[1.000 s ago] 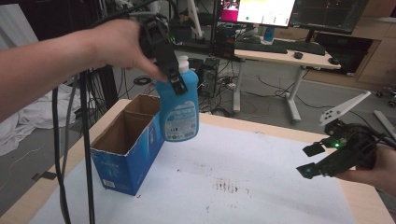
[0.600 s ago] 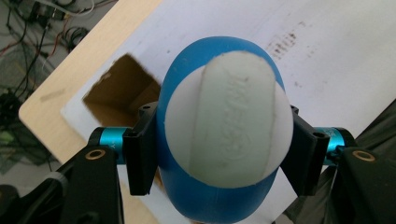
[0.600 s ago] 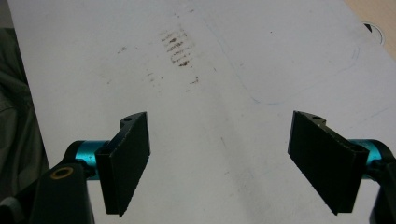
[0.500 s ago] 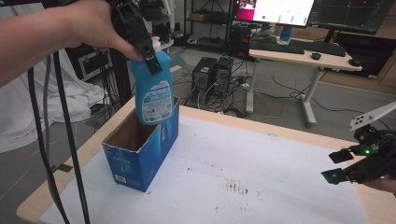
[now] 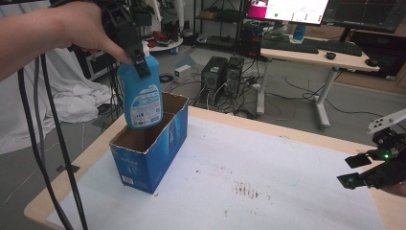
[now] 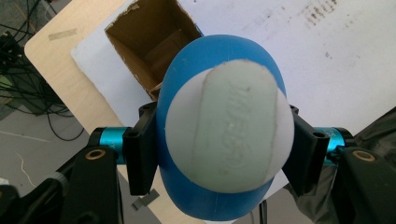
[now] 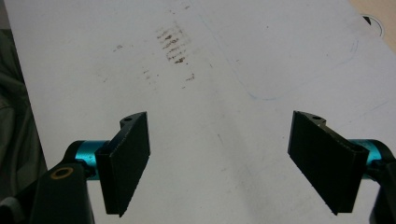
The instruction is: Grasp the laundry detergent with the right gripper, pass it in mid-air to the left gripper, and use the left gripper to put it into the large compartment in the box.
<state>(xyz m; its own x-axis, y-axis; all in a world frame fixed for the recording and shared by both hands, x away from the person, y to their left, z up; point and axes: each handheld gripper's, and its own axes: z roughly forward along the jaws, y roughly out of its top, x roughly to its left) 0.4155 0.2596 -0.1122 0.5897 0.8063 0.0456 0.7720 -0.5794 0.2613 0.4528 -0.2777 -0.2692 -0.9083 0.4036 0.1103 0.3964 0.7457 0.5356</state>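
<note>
With left gripper (image 5: 139,67) clamped on blue bottle (image 5: 140,98), lower upright into open box (image 5: 153,143) at table's (image 5: 297,139) left edge, right gripper (image 7: 219,158) idle, wide.

The bottle (image 5: 140,96) is smooth blue plastic with a slight sheen and a glossy paper label; its pale cap (image 6: 229,126) looks matt. The box (image 5: 149,143) is printed blue cardboard, raw brown inside, ragged at its 12 o'clock edge. The wooden worktop (image 5: 306,136) carries matt, stained white paper (image 7: 224,70). Both tools' jaws are matt black.
</note>
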